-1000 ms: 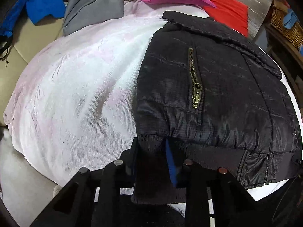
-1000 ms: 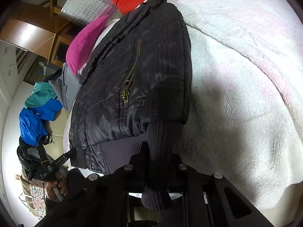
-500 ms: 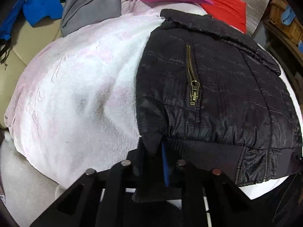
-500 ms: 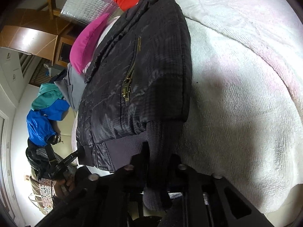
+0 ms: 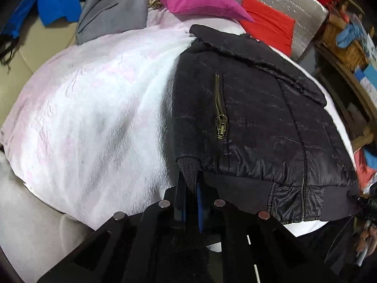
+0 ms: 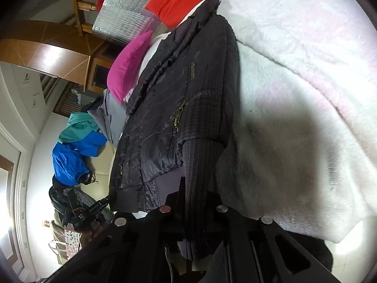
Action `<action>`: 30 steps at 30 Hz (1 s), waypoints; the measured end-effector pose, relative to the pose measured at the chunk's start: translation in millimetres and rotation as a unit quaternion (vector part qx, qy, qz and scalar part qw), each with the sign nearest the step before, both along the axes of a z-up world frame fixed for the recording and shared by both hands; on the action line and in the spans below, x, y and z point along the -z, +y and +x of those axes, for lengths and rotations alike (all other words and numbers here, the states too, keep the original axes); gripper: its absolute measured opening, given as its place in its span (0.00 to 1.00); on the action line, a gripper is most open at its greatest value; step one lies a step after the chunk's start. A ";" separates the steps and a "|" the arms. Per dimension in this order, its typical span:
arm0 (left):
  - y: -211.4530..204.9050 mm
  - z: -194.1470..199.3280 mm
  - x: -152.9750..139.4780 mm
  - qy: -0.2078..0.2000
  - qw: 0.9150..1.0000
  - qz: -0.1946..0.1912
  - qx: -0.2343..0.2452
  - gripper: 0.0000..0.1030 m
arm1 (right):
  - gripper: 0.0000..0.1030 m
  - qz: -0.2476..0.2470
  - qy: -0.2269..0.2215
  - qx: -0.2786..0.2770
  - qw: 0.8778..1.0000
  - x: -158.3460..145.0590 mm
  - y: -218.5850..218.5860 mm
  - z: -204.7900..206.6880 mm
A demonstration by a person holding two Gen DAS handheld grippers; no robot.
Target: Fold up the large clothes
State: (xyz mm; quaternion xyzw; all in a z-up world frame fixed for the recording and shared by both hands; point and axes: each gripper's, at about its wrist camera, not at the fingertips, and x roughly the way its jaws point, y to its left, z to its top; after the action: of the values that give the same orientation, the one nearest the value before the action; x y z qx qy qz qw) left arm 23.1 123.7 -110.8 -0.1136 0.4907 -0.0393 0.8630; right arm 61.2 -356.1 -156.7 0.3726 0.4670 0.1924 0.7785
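A black quilted jacket (image 5: 259,122) with a brass zip pocket lies on a white fleece blanket (image 5: 94,118), sleeves folded in. My left gripper (image 5: 192,188) is shut on the jacket's ribbed knit cuff (image 5: 188,165) at its near left corner. In the right wrist view the jacket (image 6: 179,108) runs away from me, and my right gripper (image 6: 195,195) is shut on the other ribbed cuff (image 6: 200,165), which hangs down between the jaws. The left gripper's fingertips are mostly hidden by the cuff.
A magenta cushion (image 5: 198,0), a red cloth (image 5: 268,30), a grey garment (image 5: 113,7) and blue and teal clothes (image 5: 56,4) lie beyond the blanket. Wooden furniture with a wicker basket (image 5: 344,44) stands at the right. The blanket (image 6: 306,94) spreads right of the jacket.
Both grippers have pulled back toward me with the cuffs held. The jacket's hem end has lifted and slid slightly, and the view has tilted up.
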 end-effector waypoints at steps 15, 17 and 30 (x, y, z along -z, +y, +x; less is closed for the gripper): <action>-5.5 20.7 20.9 0.037 0.999 -0.004 0.012 0.24 | 0.12 -0.003 0.020 -0.003 1.000 15.1 0.1 10.3; -8.9 32.9 22.2 0.039 0.999 0.007 0.013 0.12 | 0.10 -0.020 0.024 -0.011 0.999 14.6 3.9 12.6; -0.2 -4.6 -4.9 0.009 0.999 -0.030 0.029 0.08 | 0.08 -0.049 -0.013 -0.036 0.998 -31.0 1.4 -13.2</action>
State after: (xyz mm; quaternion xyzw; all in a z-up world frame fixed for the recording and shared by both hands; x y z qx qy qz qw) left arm 18.5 123.5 -105.9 -0.1251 0.5000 -0.0779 0.8534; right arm 47.9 -354.7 -125.7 0.3150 0.4788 0.2018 0.7943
